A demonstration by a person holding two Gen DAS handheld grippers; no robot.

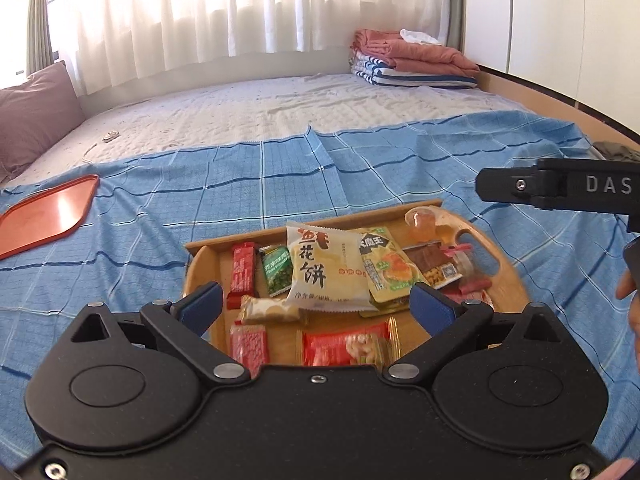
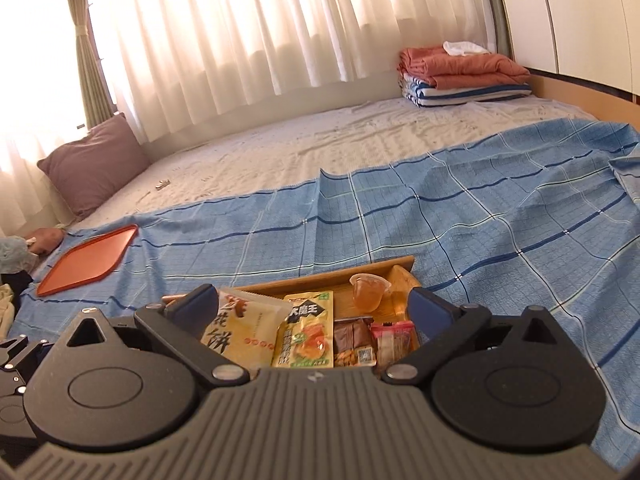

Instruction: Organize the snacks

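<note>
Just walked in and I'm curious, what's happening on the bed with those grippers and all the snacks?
A person holds a gripper in each hand over a wooden tray of snack packets on a blue checked cloth. The left gripper and right gripper are both open and hold nothing. An empty orange tray lies off to the left.

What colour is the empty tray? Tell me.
Orange-red tray, lying on the blue checked cloth; clearest in the right wrist view.
</note>
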